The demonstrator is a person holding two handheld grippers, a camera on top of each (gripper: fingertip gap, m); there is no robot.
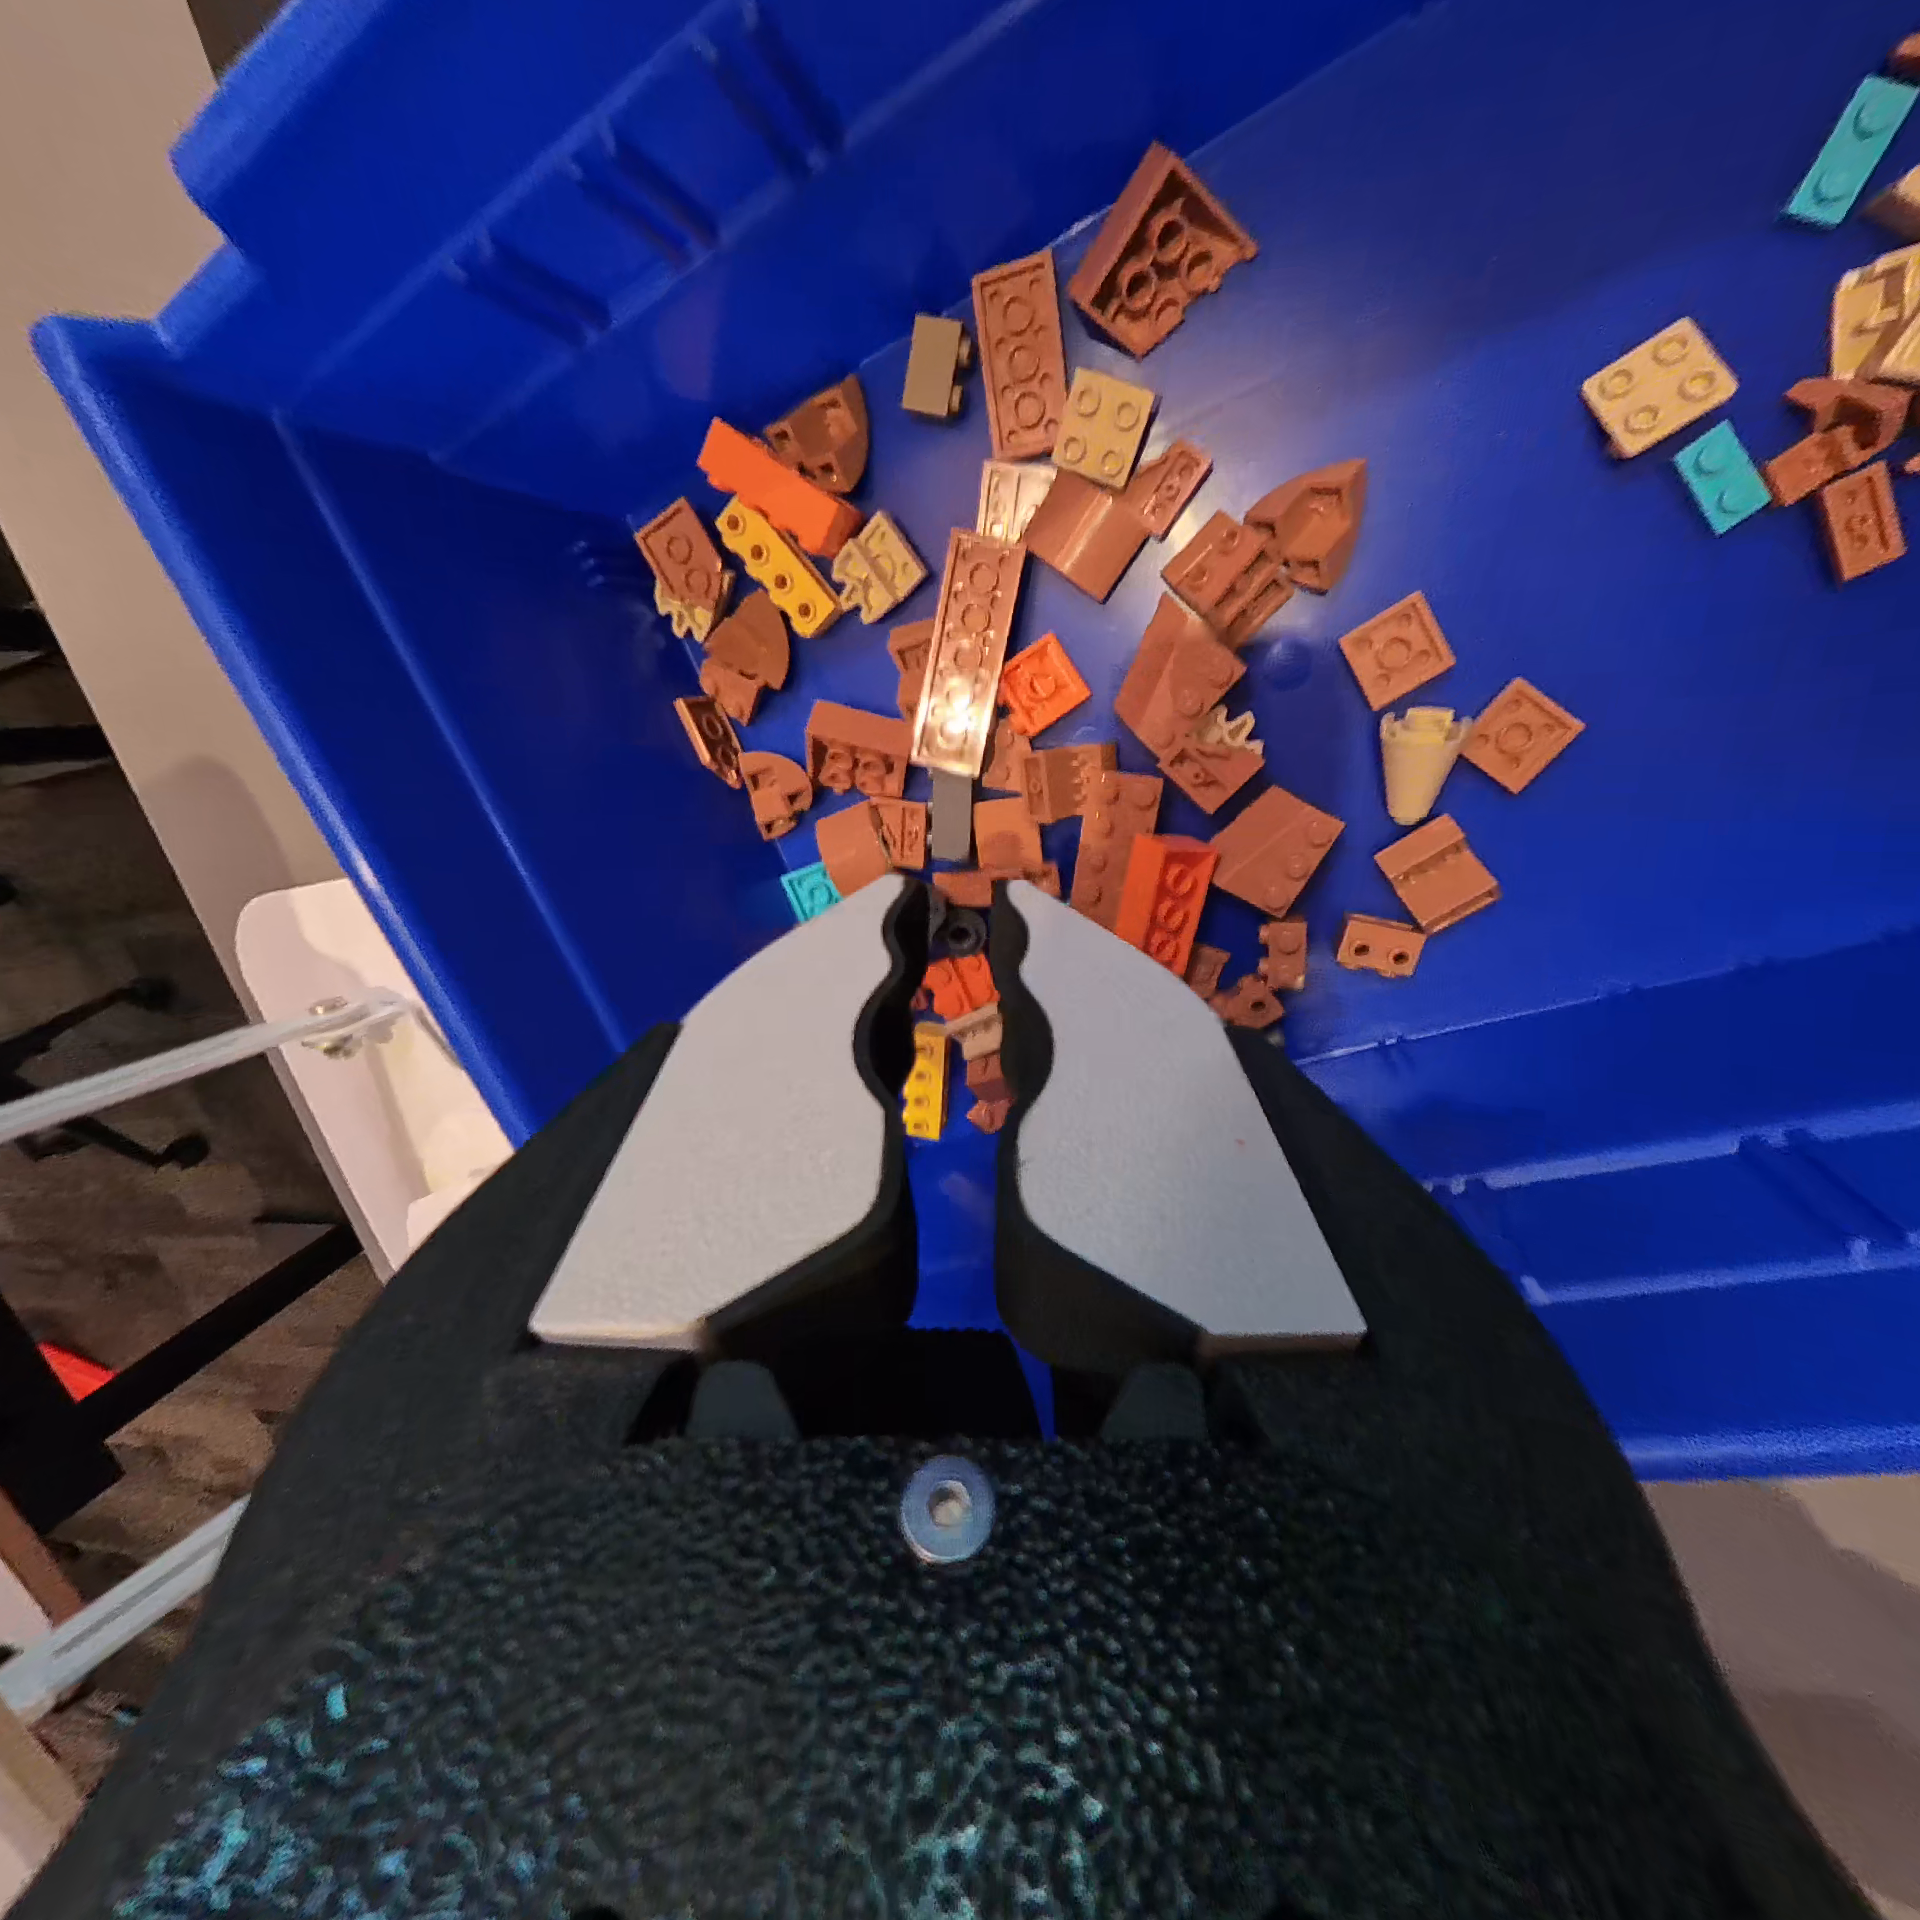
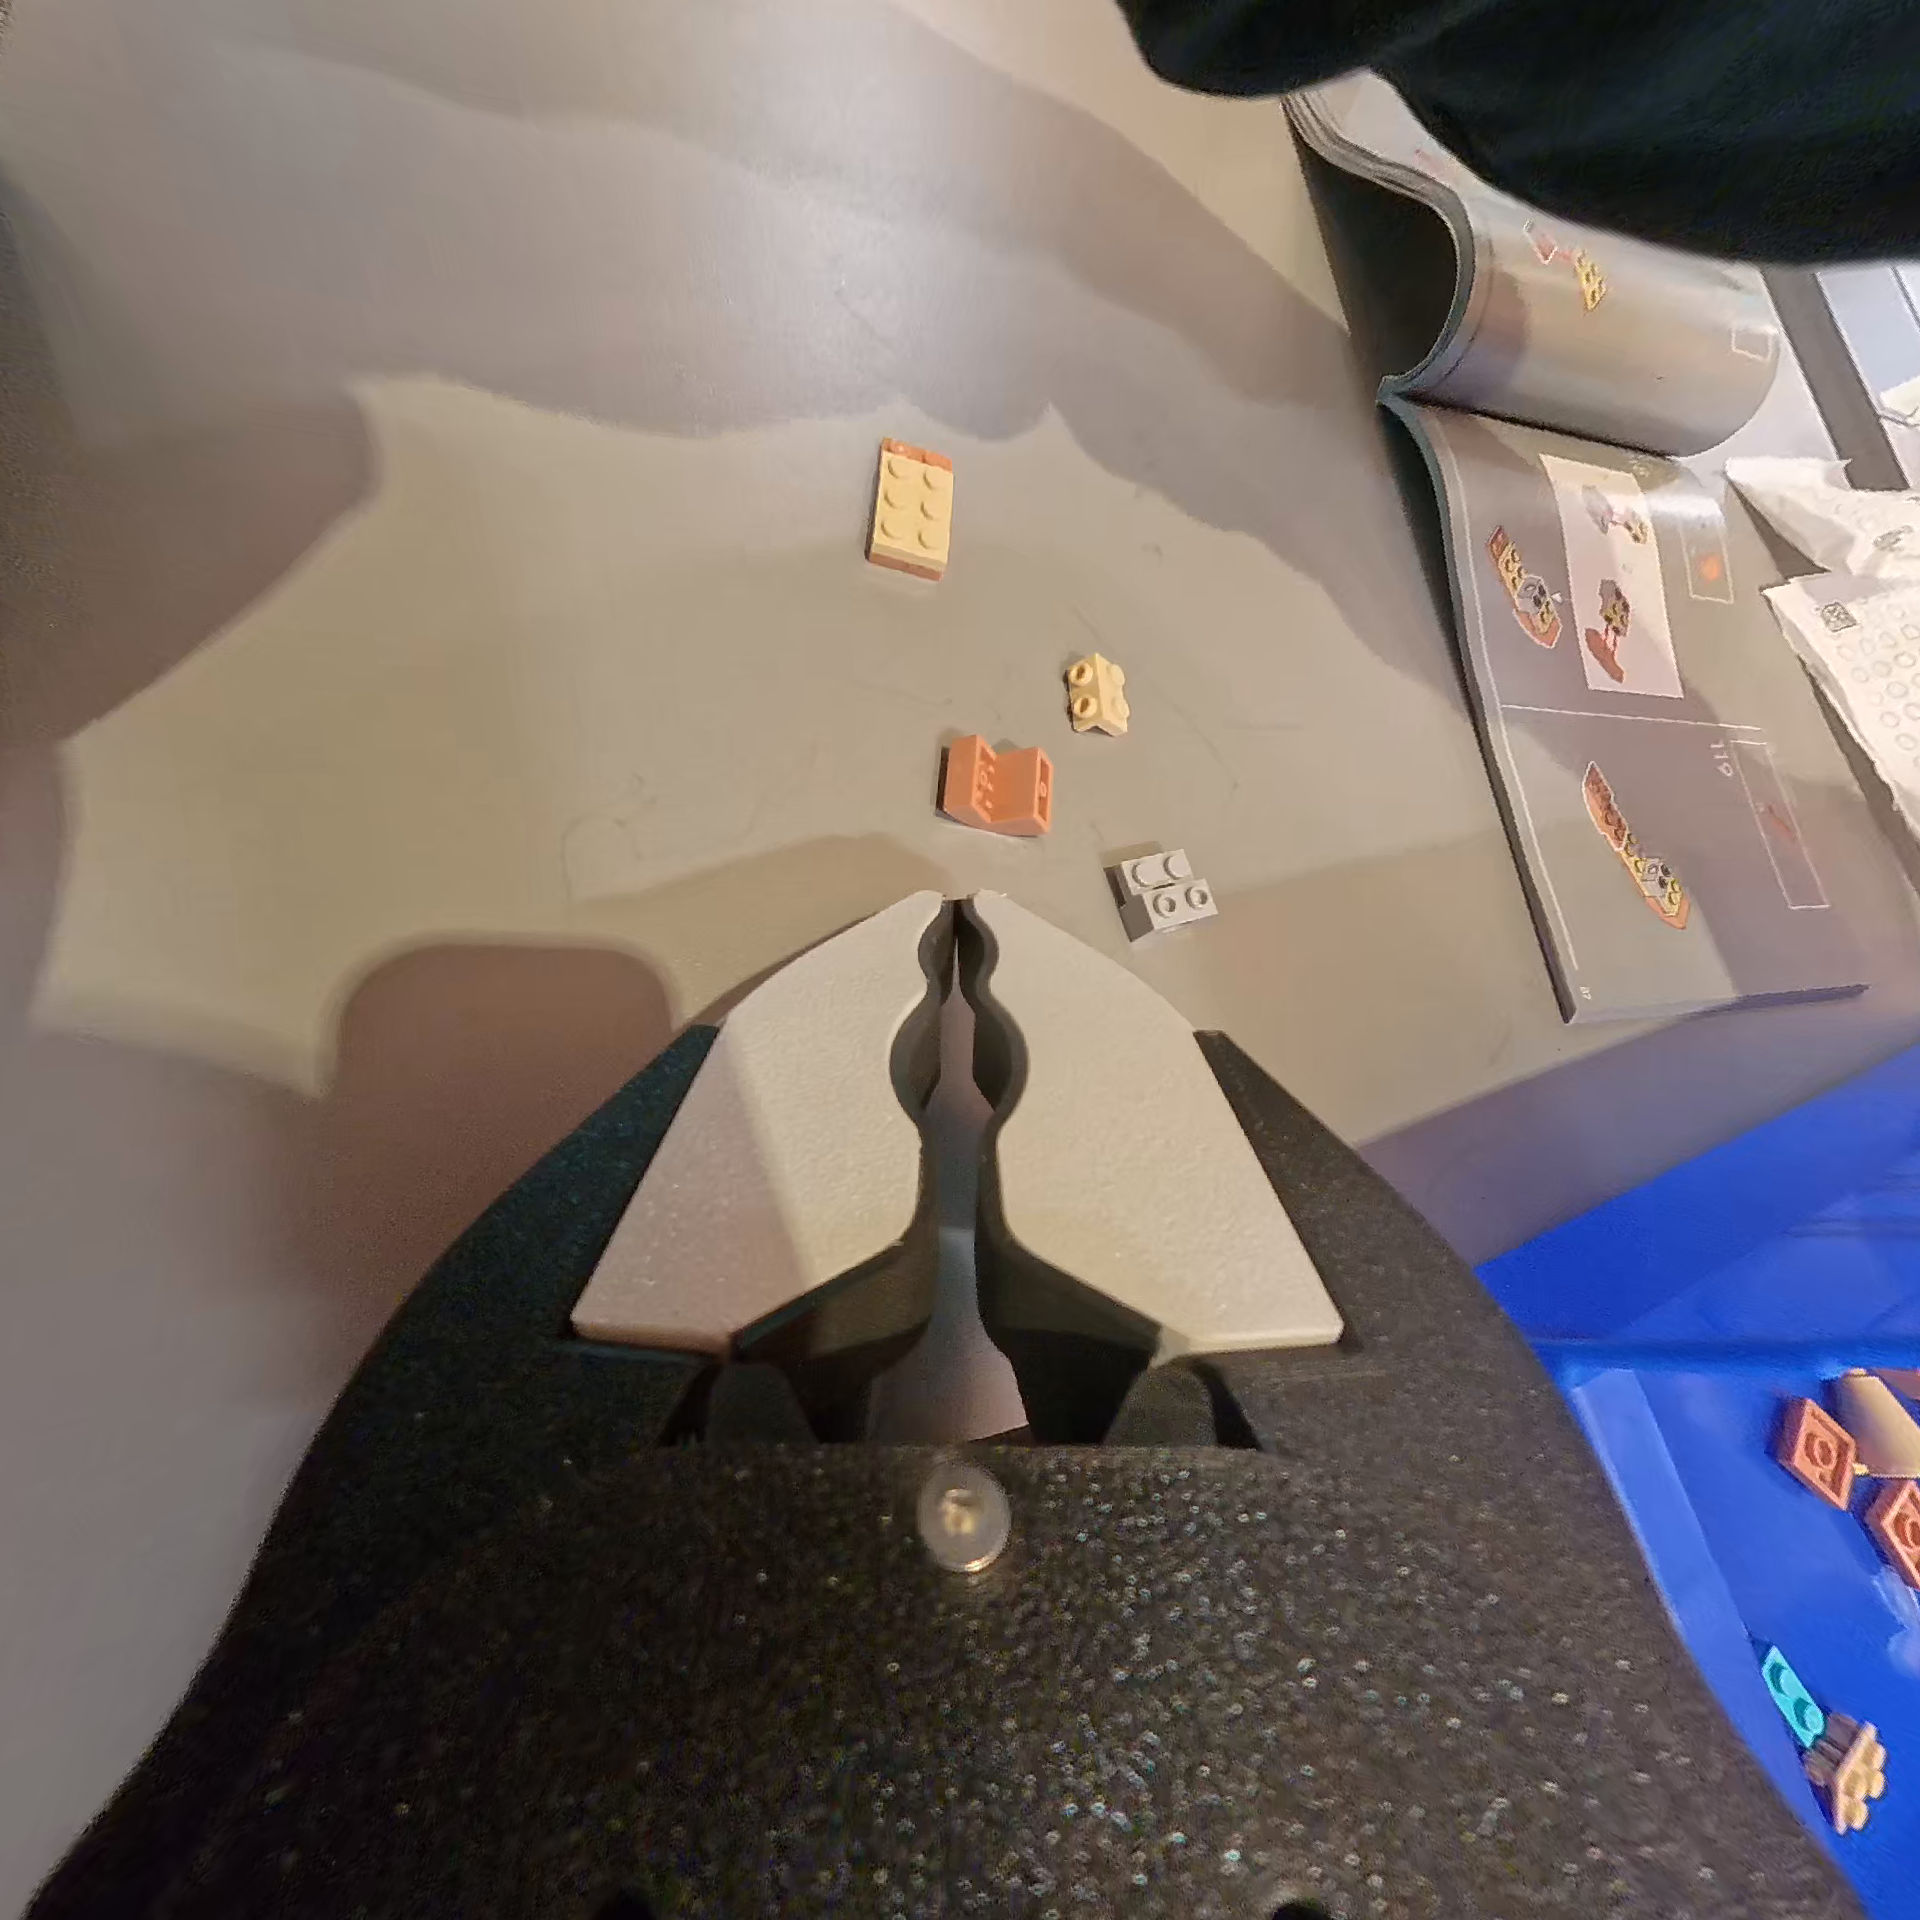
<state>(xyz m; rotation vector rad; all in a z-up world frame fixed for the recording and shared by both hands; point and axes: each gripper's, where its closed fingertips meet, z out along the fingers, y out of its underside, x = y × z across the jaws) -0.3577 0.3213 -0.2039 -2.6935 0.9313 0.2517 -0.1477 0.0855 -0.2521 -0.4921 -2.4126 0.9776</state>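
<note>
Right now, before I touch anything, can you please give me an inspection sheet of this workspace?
Surface: grey table, with shadows.
Things: blue bin with loose bricks, mostly brown; on the table a tan plate, tan bracket, brown piece and grey bracket.
Clutter: open booklet, paper sheets.
Grippers: left gripper over the bin, narrow gap, small dark piece between its tips, contact unclear; right gripper shut on nothing, nearest the brown piece.
Cables: nothing seen.
Surroundings: white frame, carpet, dark cloth.
</note>
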